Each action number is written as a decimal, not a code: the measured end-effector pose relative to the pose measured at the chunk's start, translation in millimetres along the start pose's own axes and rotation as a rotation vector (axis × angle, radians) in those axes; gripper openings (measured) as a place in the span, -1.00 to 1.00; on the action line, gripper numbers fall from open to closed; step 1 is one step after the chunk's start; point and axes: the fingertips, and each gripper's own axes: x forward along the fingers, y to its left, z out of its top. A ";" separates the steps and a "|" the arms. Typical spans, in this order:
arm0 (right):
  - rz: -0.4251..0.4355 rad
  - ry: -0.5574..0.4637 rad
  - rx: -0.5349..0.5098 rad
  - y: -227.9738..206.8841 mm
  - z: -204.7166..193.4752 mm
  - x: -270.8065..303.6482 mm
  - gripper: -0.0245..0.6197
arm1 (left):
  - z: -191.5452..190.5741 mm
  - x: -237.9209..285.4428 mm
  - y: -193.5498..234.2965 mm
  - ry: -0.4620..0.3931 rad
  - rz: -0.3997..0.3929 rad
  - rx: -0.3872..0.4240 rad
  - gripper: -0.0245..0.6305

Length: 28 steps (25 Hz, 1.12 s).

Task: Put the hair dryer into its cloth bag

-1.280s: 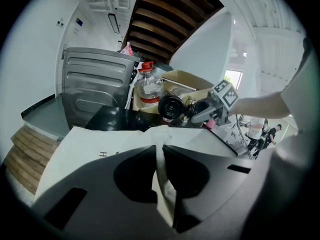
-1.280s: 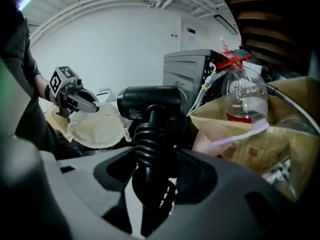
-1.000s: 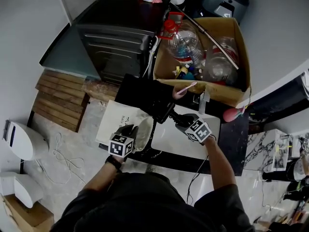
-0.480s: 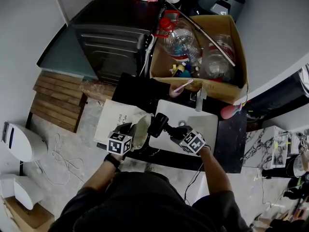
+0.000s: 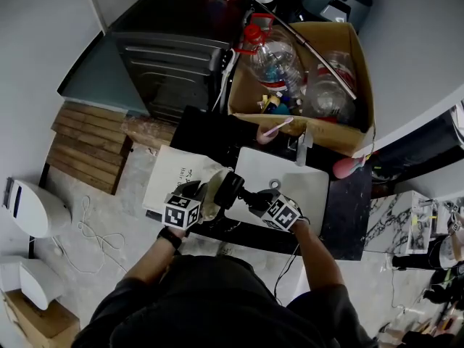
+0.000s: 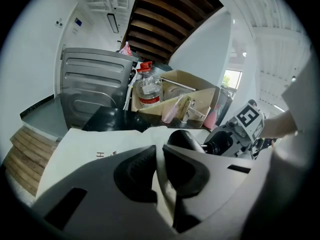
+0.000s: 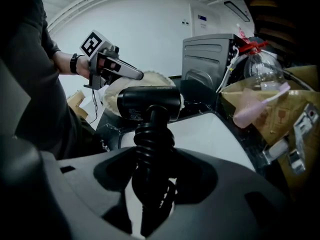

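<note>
Right beside hair dryer (image 5: 229, 188): sink (image 5: 293, 187) (box (image 5: 333, 135) behind).

Cardboard box (image 5: 330, 130) holding bottles (image 5: 274, 58); grey appliance (image 5: 174, 71) beside.

Left gripper (image 6: 158, 147) pinching cloth bag (image 6: 120, 139); hair dryer (image 6: 185, 140) beyond.

- Head view: soft, even daylight, shadows faint; fisheye bends the edges; centre sharp.
- Left gripper view: bright window (image 6: 232, 79) glares at right; black corners; near jaws soft.
- Right gripper view: dimmer, lit from a pale wall (image 7: 150, 44) behind; dryer (image 7: 150, 103) a dark silhouette; near jaws blurred.
</note>
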 end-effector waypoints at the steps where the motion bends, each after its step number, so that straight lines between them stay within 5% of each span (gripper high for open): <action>1: 0.003 0.002 -0.005 1.7 1.4 1.9 -0.22 | 0.7 0.0 -0.6 -0.001 -0.002 0.001 -0.84; 28: -0.028 0.088 -0.123 -1.4 87.2 68.1 -0.22 | 7.6 3.4 -21.5 0.007 -0.053 0.053 -0.84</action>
